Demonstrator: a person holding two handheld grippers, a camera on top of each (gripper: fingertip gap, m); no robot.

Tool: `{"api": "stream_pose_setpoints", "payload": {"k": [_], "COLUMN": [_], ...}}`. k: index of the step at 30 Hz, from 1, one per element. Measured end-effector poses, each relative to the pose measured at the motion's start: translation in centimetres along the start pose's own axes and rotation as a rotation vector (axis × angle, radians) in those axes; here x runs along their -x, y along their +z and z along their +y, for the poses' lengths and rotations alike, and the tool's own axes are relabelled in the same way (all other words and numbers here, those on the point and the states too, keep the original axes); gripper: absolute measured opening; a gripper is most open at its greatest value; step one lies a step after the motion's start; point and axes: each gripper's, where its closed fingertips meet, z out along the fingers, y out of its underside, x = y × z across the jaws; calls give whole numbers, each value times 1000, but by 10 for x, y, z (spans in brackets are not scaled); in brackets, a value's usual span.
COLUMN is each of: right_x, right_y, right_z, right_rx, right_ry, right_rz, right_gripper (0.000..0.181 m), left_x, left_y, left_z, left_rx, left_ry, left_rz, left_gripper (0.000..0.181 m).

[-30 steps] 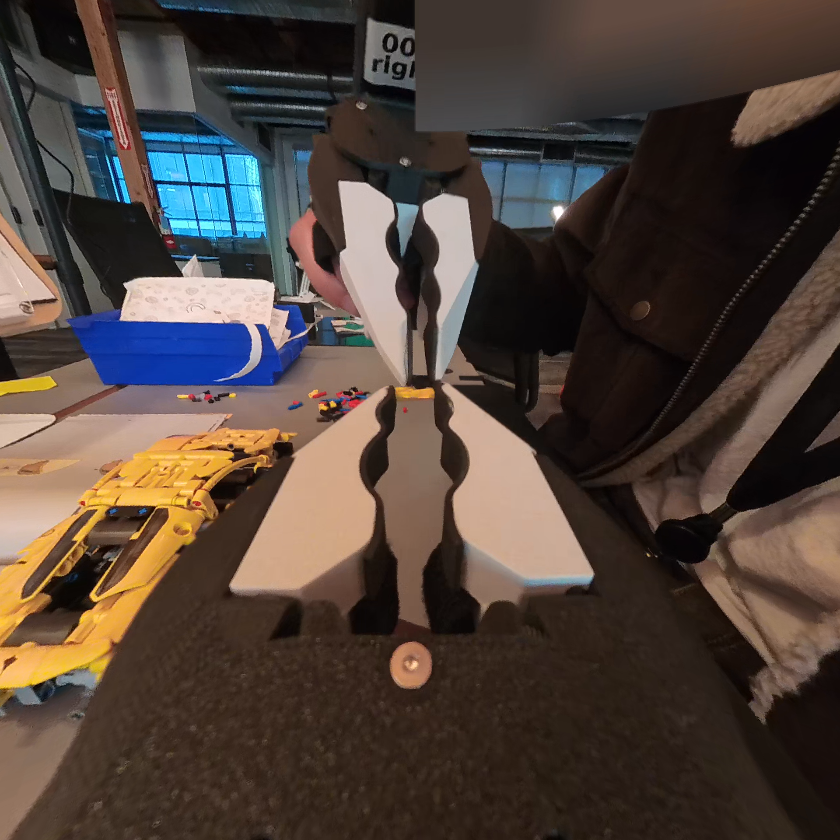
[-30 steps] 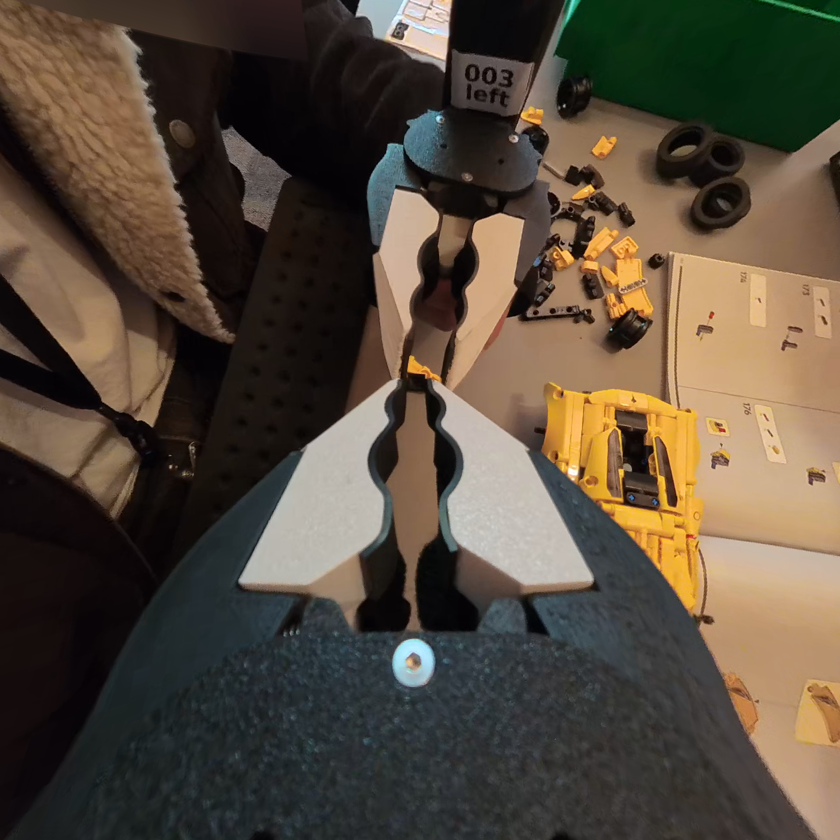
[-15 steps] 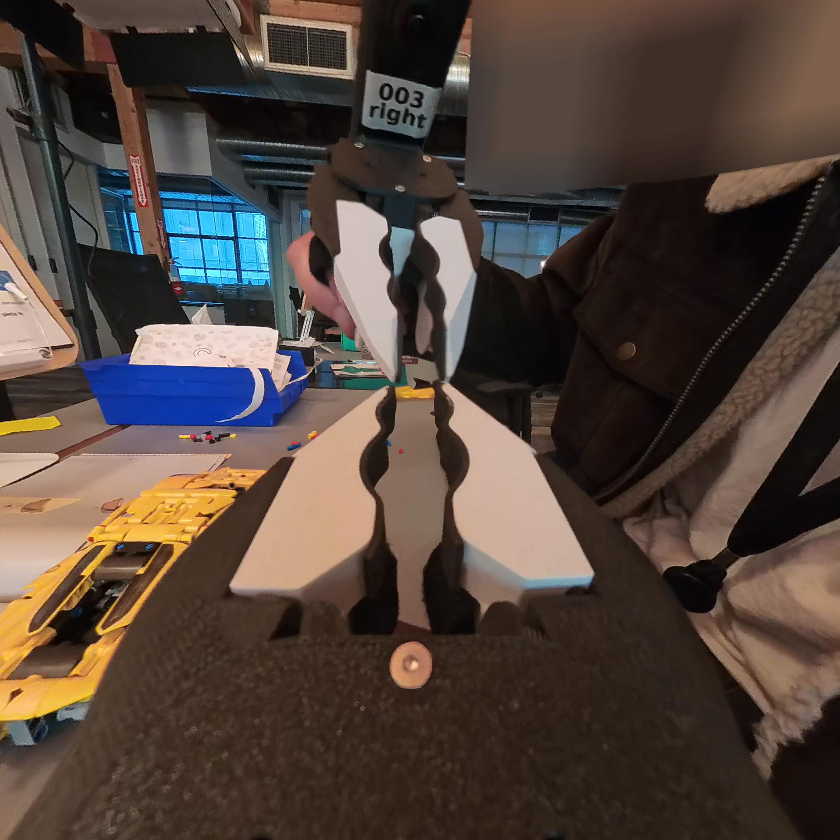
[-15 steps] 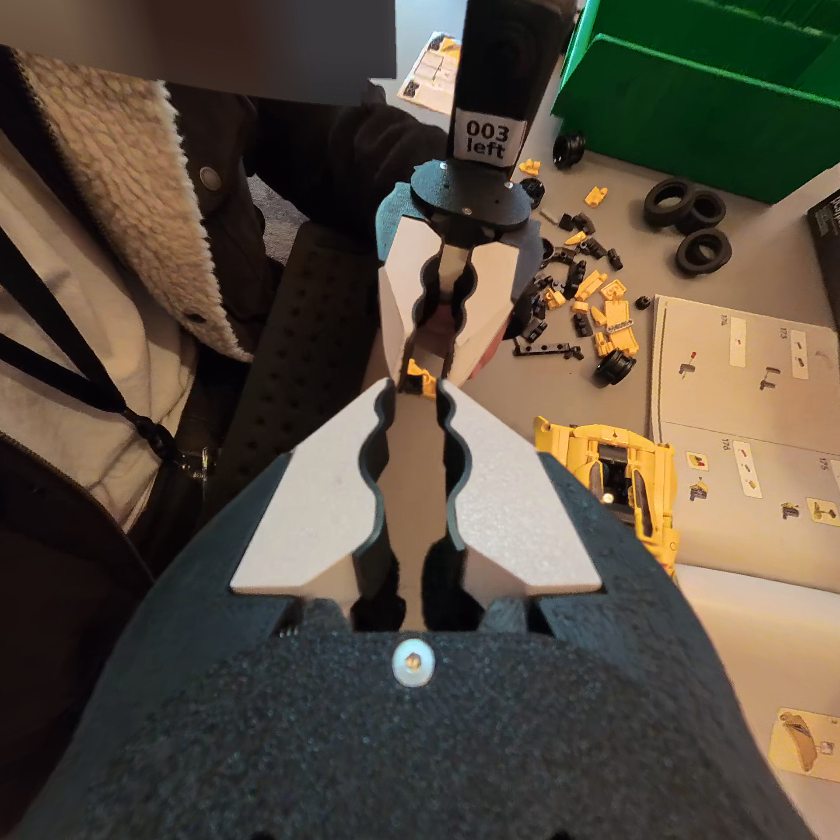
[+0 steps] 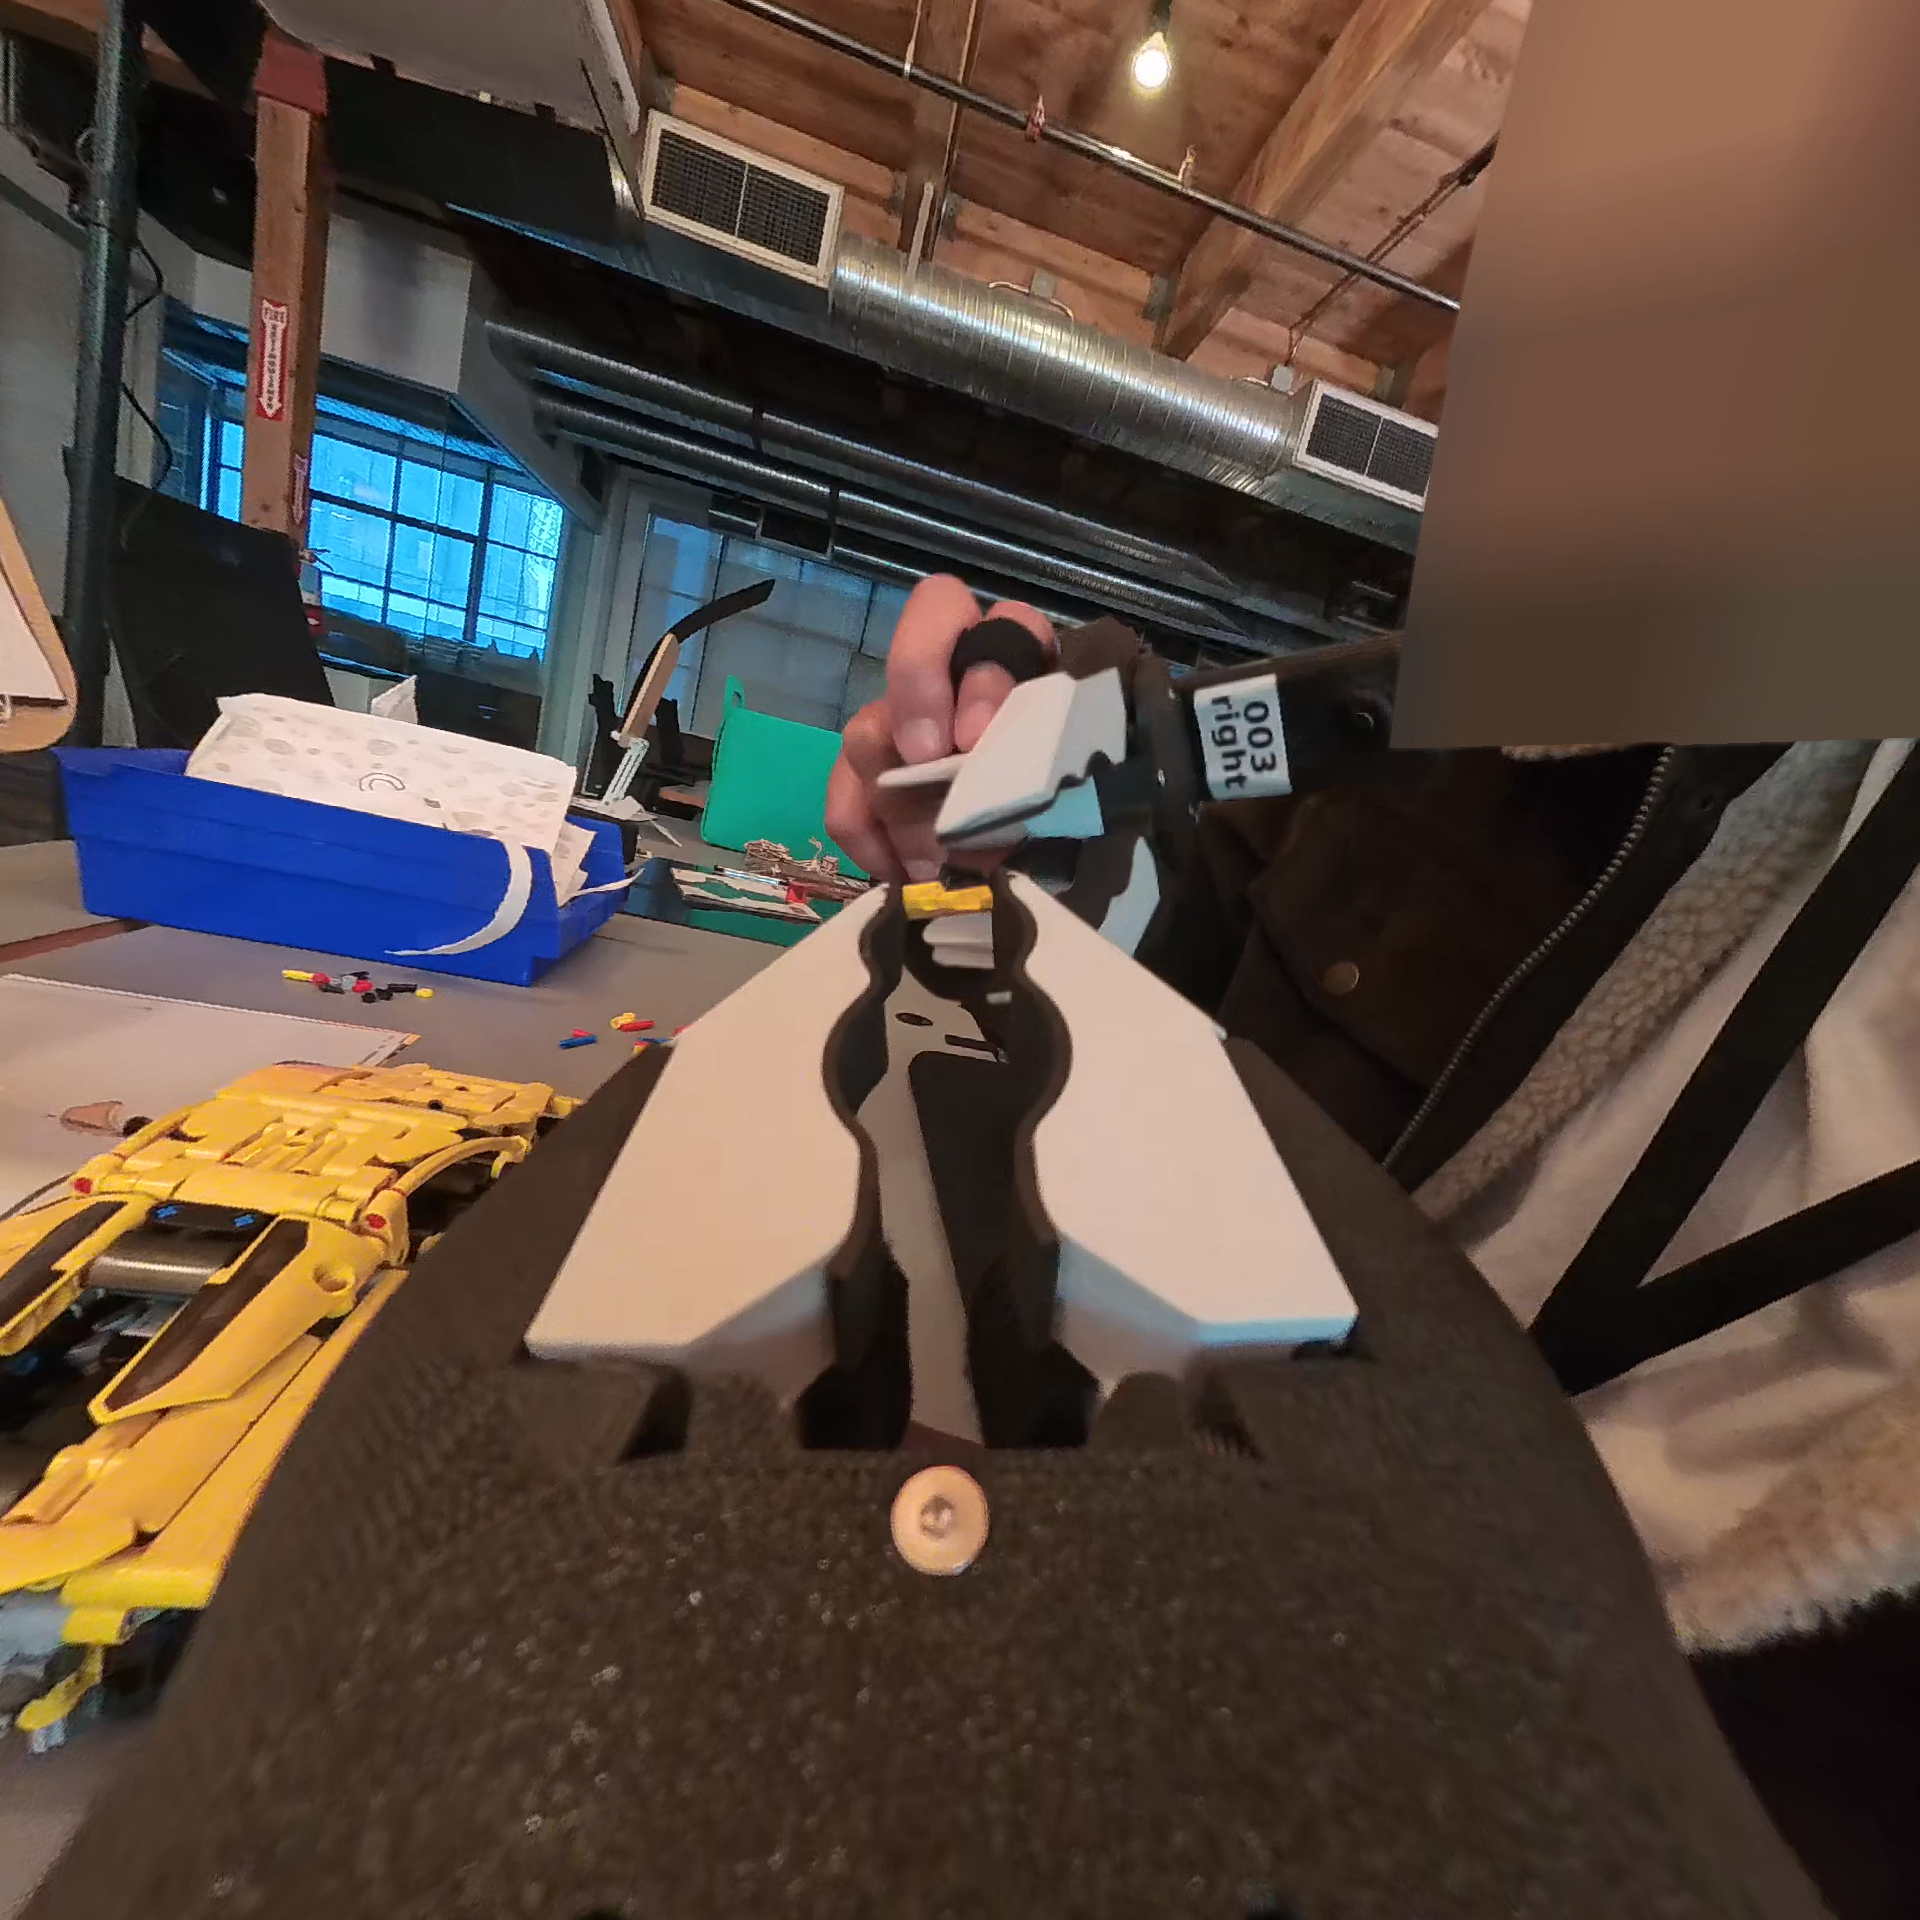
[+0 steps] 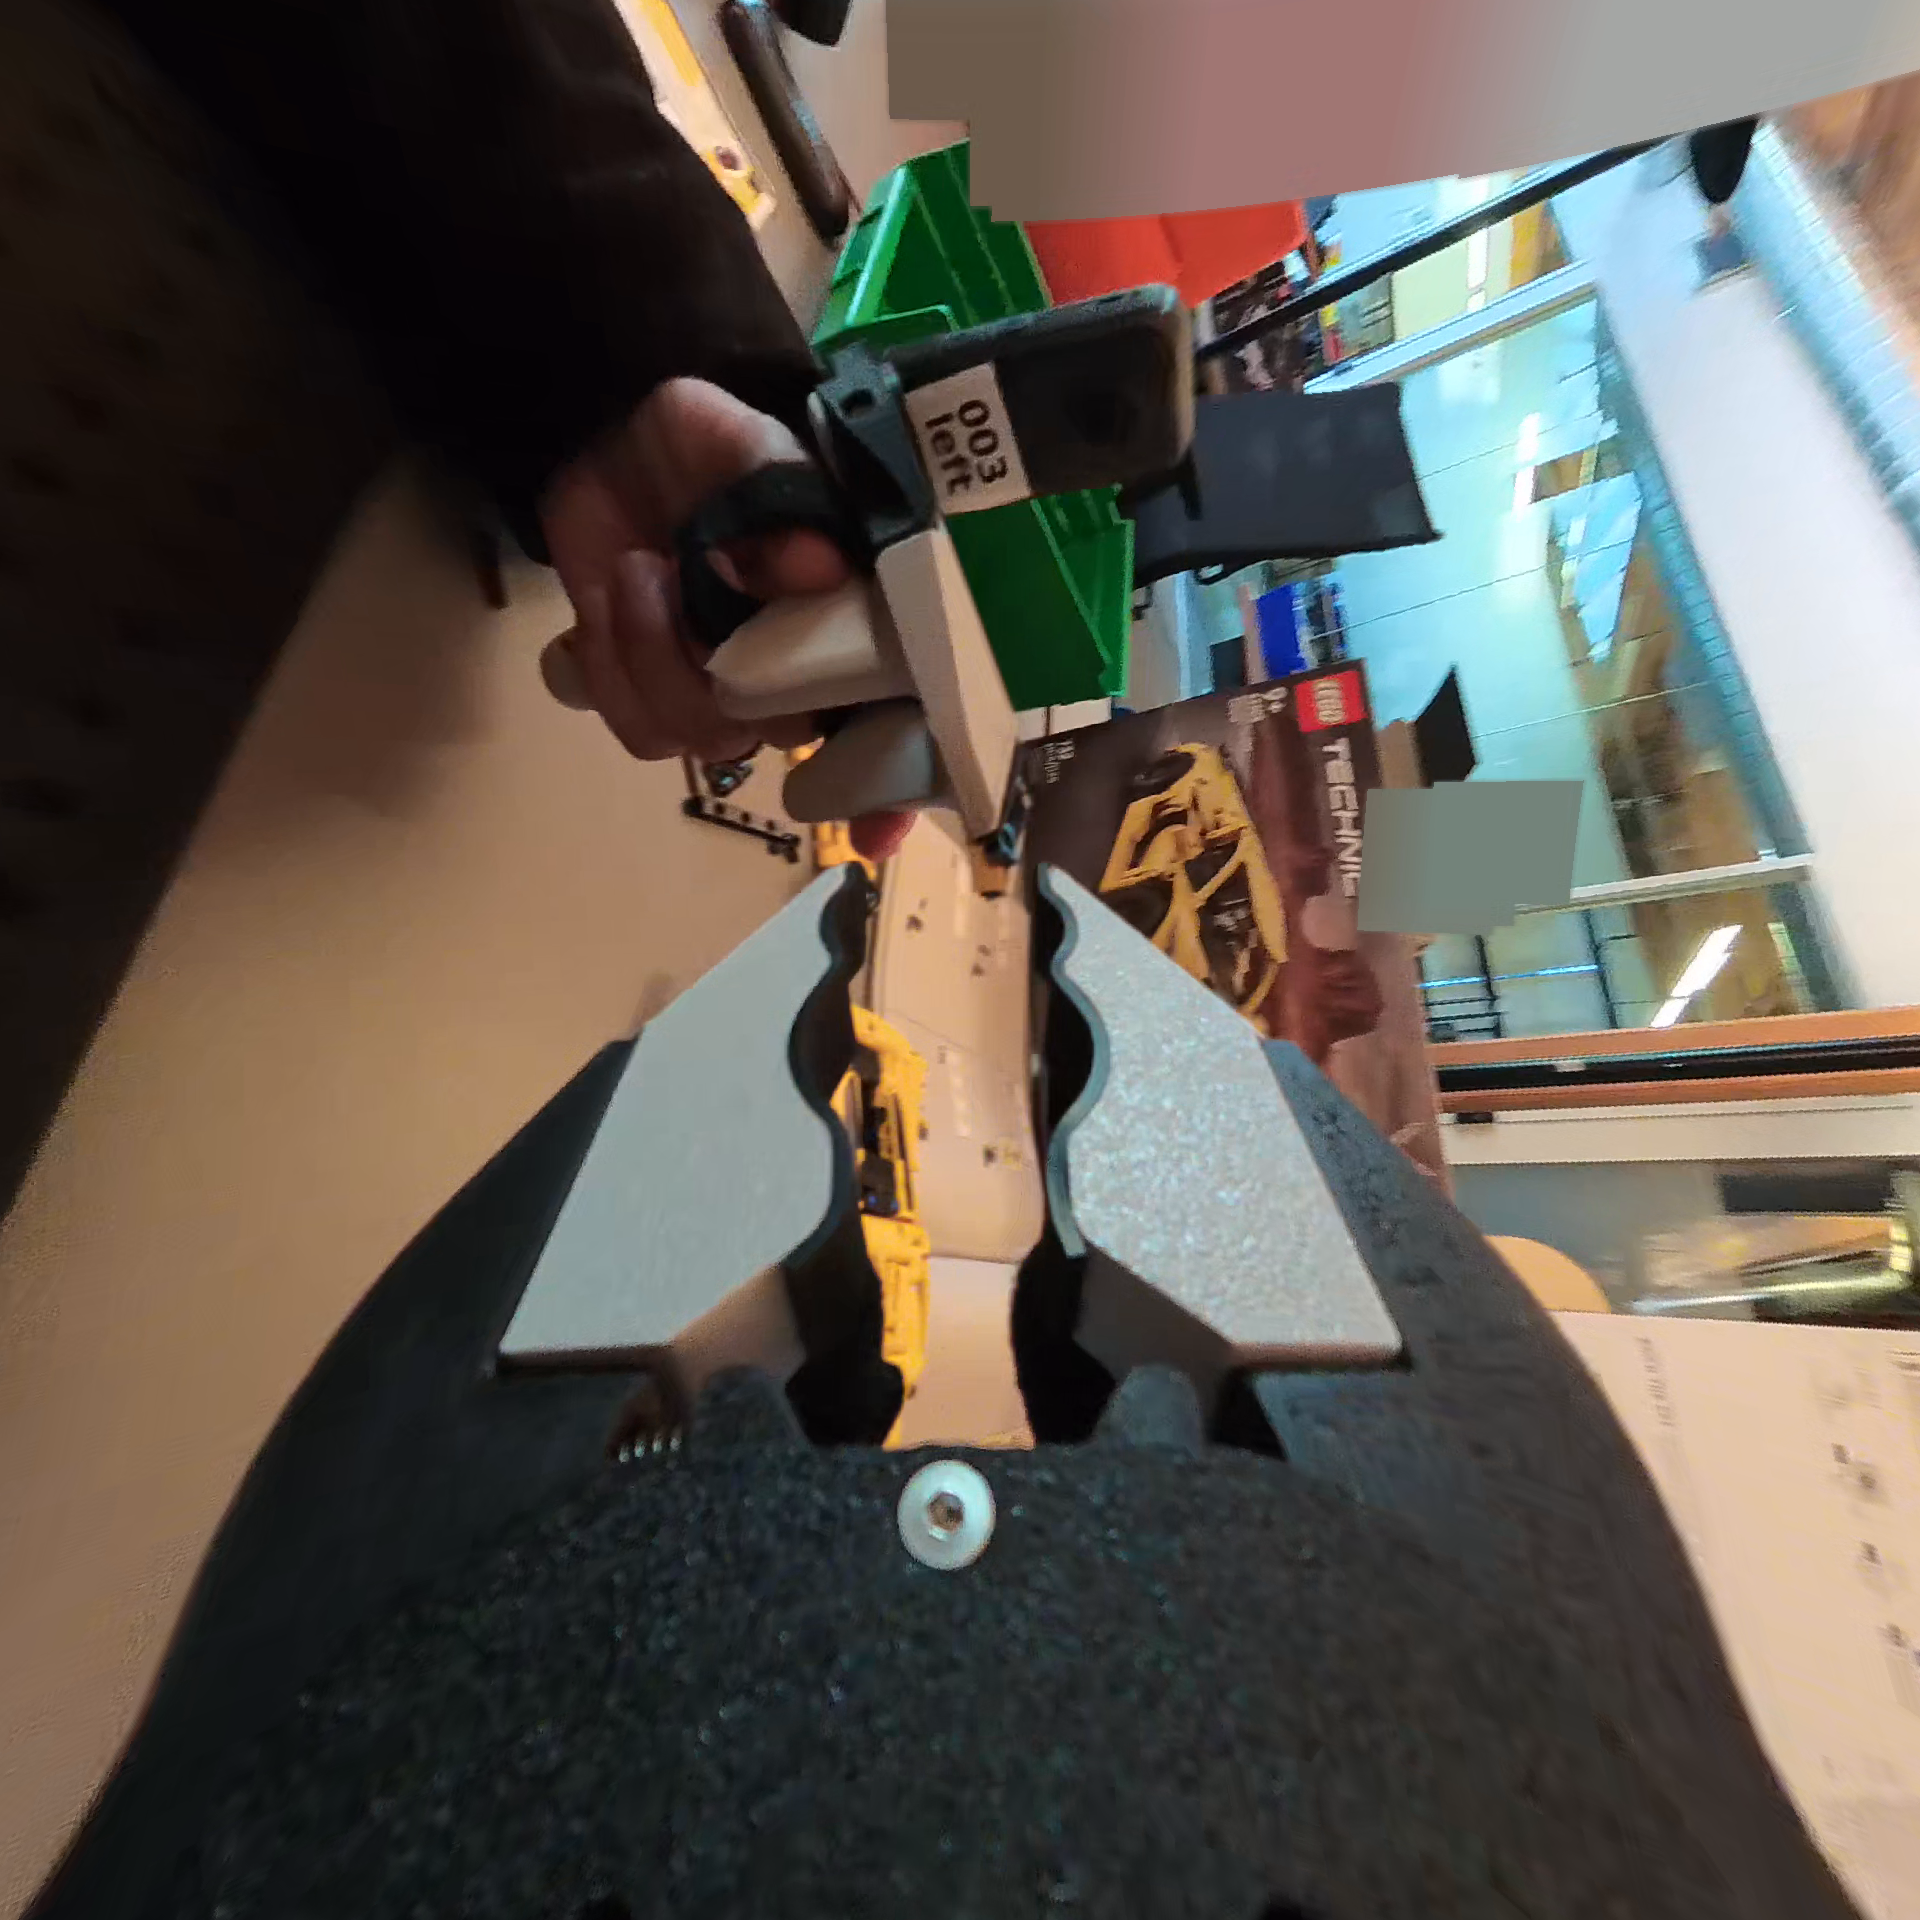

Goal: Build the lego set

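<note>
You are working at a grey table (image 5: 665, 961) in a loft-like workshop with wooden ceiling beams, a silver ventilation duct (image 5: 1049, 343) and tall blue-lit windows at the back. On the table sit a blue bin (image 5: 301, 883) stuffed with crumpled paper, a scatter of small loose bricks (image 5: 358, 985) and, at the near left, the partly built yellow car (image 5: 239, 1247) lying beside the open instruction booklet (image 5: 156, 1023). In your right wrist view a green bin (image 6: 997, 582) and the set's box (image 6: 1216, 862) stand behind the work. Your left gripper (image 5: 943, 899) has its jaws drawn in to a narrow gap and pinches a small yellow piece (image 5: 943, 897) at its very tips, held up in the air above the table. Your right gripper (image 6: 945, 883) is parted wide and holds nothing; its fingertips sit just beside that piece, turned sideways to the left gripper. The piece is small and partly covered by your fingers (image 5: 904, 748), so its shape is hard to make out, and in the right wrist view only a thin yellow sliver shows. That view is tilted and blurred at the edges. The car is cut off by the frame's left edge, and your dark jacket (image 5: 1455, 935) fills the right side.
</note>
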Motion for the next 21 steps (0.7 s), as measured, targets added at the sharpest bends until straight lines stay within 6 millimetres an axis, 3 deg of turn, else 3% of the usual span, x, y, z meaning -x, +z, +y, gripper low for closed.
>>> {"api": "stream_pose_setpoints", "payload": {"k": [13, 21], "right_x": [4, 4], "right_y": [4, 7], "right_z": [0, 12], "right_rx": [10, 100], "right_ry": [1, 19], "right_rz": [-54, -56], "right_gripper": [8, 6], "left_x": [0, 11], "left_y": [4, 4], "left_z": [12, 14], "left_rx": [62, 73], "left_ry": [31, 96], "left_rz": [-9, -88], "left_gripper": [16, 16]}}
